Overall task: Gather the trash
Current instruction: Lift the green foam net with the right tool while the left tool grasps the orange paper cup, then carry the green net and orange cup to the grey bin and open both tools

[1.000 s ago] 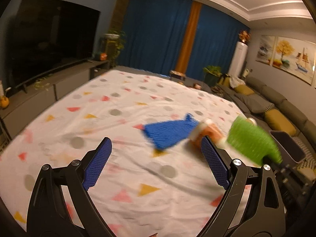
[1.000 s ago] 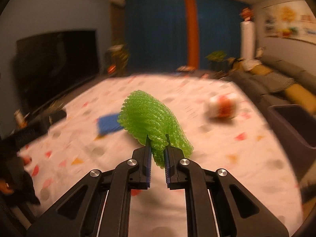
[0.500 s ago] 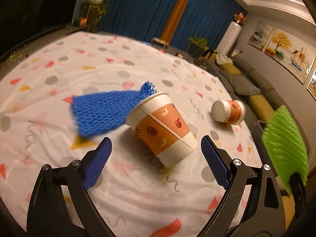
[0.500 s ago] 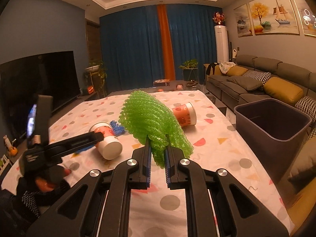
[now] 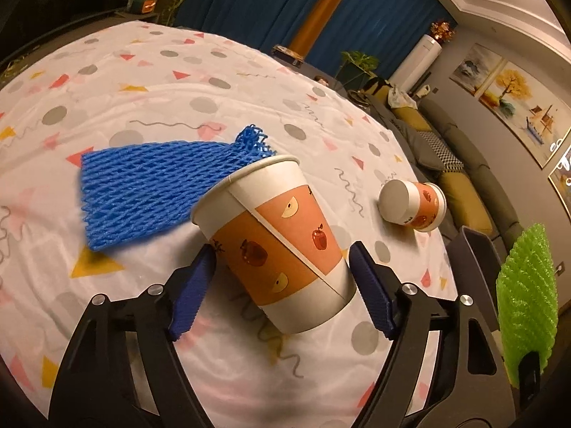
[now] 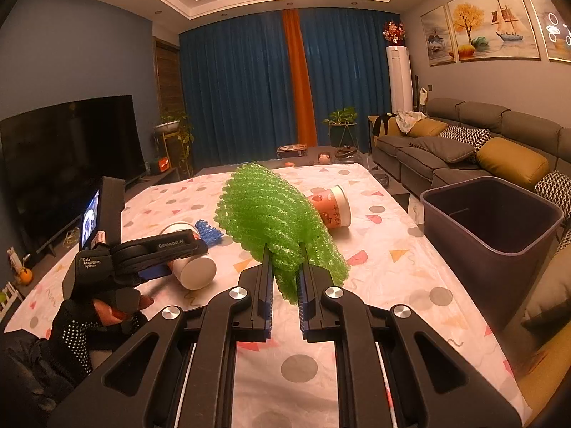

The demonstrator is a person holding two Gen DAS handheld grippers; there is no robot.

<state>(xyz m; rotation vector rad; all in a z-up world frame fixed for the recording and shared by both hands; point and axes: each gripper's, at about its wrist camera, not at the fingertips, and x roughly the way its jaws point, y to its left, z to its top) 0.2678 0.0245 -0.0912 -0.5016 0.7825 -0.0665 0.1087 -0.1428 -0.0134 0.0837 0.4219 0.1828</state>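
An orange-and-white paper cup (image 5: pixel 271 235) lies on its side on the patterned tablecloth (image 5: pixel 178 71), partly over a blue foam net (image 5: pixel 153 185). My left gripper (image 5: pixel 282 251) straddles the cup and its jaws are closing, with a small gap still visible at the left pad. A second cup (image 5: pixel 410 203) lies farther right. My right gripper (image 6: pixel 285 267) is shut on a green foam net (image 6: pixel 274 221), held above the table. In the right wrist view the left gripper (image 6: pixel 182 260) sits around the near cup (image 6: pixel 194 267).
A dark bin (image 6: pixel 492 214) stands open off the table's right edge, beside the grey sofa (image 6: pixel 446 142). A TV (image 6: pixel 64 149) lines the left wall. A gloved hand (image 6: pixel 89 321) holds the left gripper.
The left gripper moved forward and down over the table until the near cup lay between its jaws, which have since narrowed. The right gripper kept its hold on the green net and shifted slightly.
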